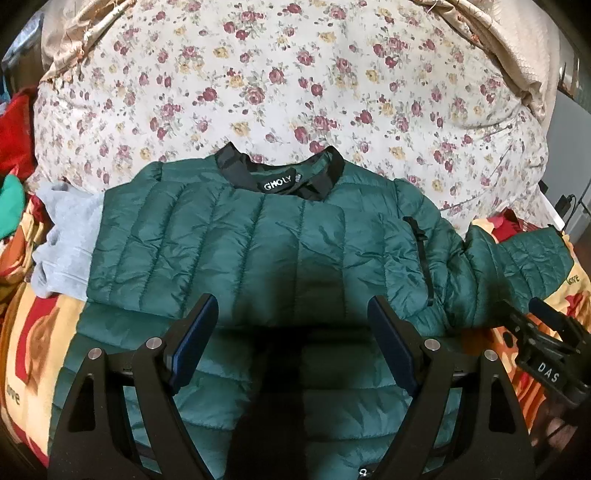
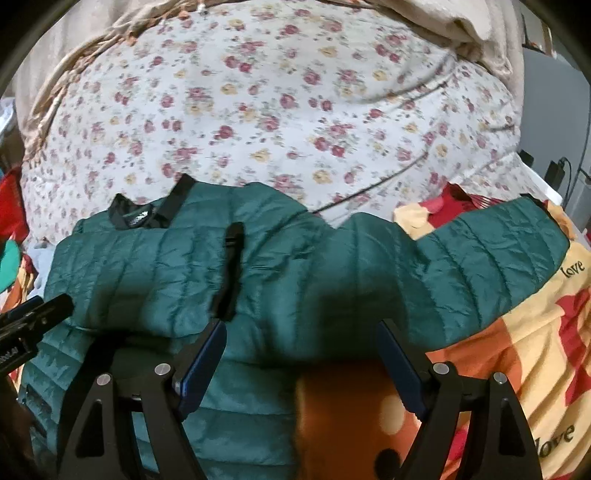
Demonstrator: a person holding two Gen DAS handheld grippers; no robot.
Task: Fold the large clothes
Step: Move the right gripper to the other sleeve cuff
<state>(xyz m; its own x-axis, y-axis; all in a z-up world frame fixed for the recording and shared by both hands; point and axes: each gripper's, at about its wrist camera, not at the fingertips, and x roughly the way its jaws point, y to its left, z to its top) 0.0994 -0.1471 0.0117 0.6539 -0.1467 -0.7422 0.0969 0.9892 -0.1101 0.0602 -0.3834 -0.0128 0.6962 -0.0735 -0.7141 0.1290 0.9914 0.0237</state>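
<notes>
A dark green quilted puffer jacket (image 1: 258, 243) with a black collar and a "GHOLY" label lies spread on the bed, collar away from me. Its left side is folded over the body. Its right sleeve (image 2: 491, 251) stretches out to the right over the blanket. My left gripper (image 1: 293, 317) is open and empty, hovering over the jacket's lower middle. My right gripper (image 2: 303, 339) is open and empty above the jacket's right side near the armpit. The right gripper also shows in the left wrist view (image 1: 543, 325), and the left gripper's tip shows in the right wrist view (image 2: 37, 314).
A floral quilt (image 1: 295, 81) is heaped behind the jacket. An orange, red and cream "love" blanket (image 2: 517, 369) covers the bed. A grey garment (image 1: 62, 236) lies at the jacket's left, with red and green clothes (image 1: 14, 155) beyond. Beige fabric (image 2: 461, 26) is at the top.
</notes>
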